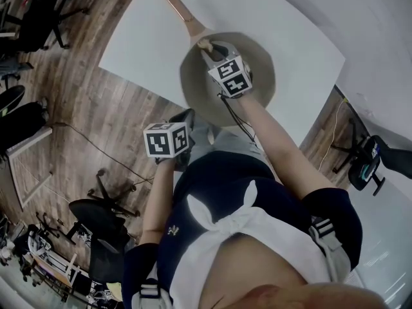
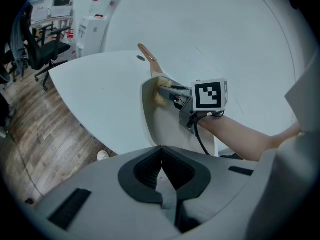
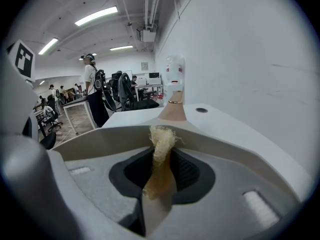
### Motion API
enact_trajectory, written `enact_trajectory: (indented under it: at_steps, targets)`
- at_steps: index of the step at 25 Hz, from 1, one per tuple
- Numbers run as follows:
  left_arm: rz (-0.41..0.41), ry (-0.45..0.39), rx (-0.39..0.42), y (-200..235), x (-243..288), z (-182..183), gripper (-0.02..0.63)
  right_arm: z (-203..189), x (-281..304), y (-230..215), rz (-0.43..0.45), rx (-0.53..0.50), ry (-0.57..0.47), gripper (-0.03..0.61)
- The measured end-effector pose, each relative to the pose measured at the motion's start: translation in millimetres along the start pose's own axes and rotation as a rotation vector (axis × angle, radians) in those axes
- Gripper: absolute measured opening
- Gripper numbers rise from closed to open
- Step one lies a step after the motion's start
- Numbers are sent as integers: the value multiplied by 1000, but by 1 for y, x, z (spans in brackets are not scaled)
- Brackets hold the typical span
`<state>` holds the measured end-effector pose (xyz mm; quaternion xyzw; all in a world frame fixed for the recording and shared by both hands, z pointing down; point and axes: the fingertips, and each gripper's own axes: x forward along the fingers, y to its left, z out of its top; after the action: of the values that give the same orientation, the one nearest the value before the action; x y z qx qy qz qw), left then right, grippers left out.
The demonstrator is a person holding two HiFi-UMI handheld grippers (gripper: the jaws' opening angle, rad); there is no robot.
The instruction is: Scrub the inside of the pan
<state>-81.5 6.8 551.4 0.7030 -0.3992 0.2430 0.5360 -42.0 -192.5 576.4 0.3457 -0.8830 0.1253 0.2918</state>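
A beige pan (image 1: 261, 66) with a tan handle (image 1: 179, 10) sits on the white table (image 1: 141, 37). My right gripper (image 1: 207, 47) reaches into the pan on the handle side and is shut on a pale fibrous scrubber (image 1: 204, 43). That scrubber (image 3: 161, 140) sticks out between the jaws against the pan's inner wall (image 3: 100, 140). From the left gripper view, the right gripper (image 2: 169, 92) presses the scrubber (image 2: 161, 96) low inside the pan (image 2: 164, 126). My left gripper (image 1: 186, 116) hangs off the table's near edge with nothing in it, its jaws (image 2: 160, 151) shut.
The table's near edge (image 1: 148, 89) runs just in front of the pan. Office chairs (image 1: 38, 11) stand on the wooden floor at the left. A white wall (image 2: 210, 29) lies beyond the table. People stand far back in the room (image 3: 92, 79).
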Motion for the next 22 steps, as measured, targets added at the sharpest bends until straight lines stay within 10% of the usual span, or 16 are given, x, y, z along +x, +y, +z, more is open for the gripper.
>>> enact_trajectory:
  at_steps: [22]
  targets:
    - [9,-11,9,5,-2,0,5,-21,-24,-56,-337,25,111,92]
